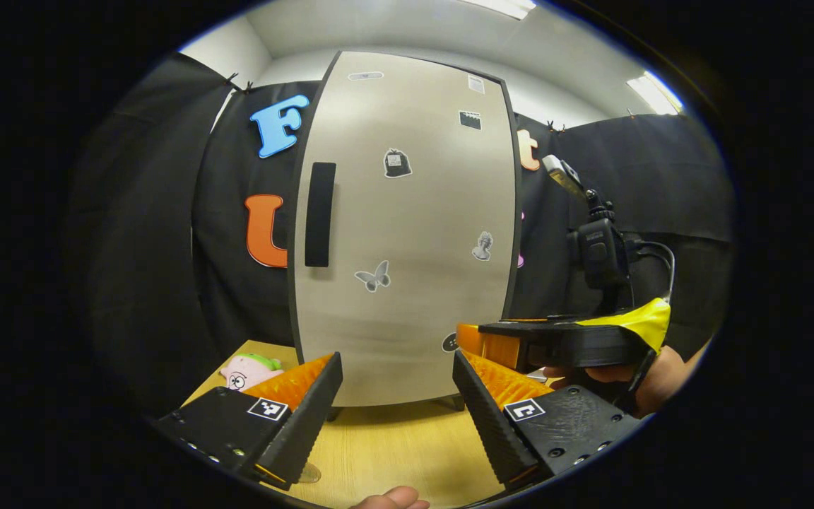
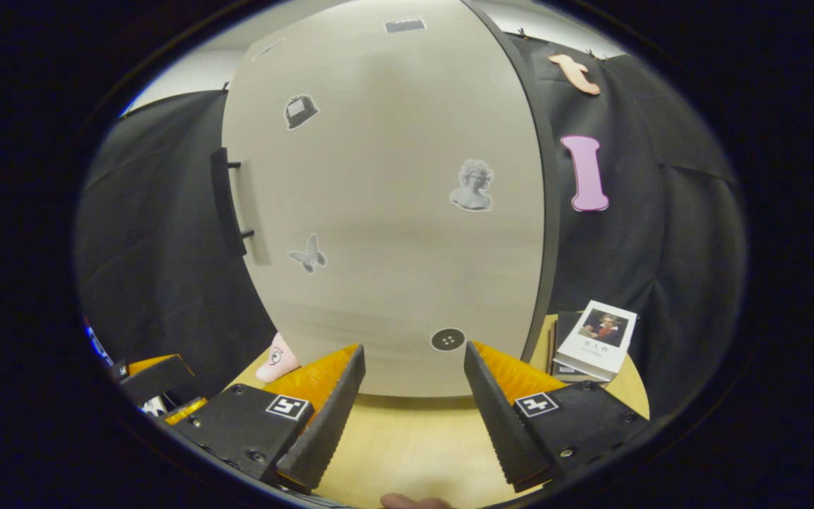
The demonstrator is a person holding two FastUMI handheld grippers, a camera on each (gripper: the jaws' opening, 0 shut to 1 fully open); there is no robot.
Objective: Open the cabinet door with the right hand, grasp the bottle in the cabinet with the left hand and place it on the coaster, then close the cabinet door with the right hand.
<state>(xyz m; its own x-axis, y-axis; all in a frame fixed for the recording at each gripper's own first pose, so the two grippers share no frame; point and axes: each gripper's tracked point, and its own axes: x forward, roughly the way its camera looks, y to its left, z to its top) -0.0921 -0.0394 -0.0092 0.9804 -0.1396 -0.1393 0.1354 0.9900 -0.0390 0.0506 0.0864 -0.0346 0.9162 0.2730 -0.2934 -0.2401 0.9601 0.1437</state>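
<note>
A staged recording booth in an office-like room: black cloth walls [image 1: 661,177], ceiling strip lights [image 1: 654,92], a wooden table [image 1: 393,445].

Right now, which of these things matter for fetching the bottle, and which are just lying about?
For the job:
cabinet door, shut
door handle
right tool, open
left tool, open

Lying about:
pink plush toy
books
door stickers

Cabinet [image 1: 407,233] standing at the table's [image 1: 393,445] back edge, plush toy [image 1: 248,371] to its left — books [image 2: 594,339] to its right
</note>
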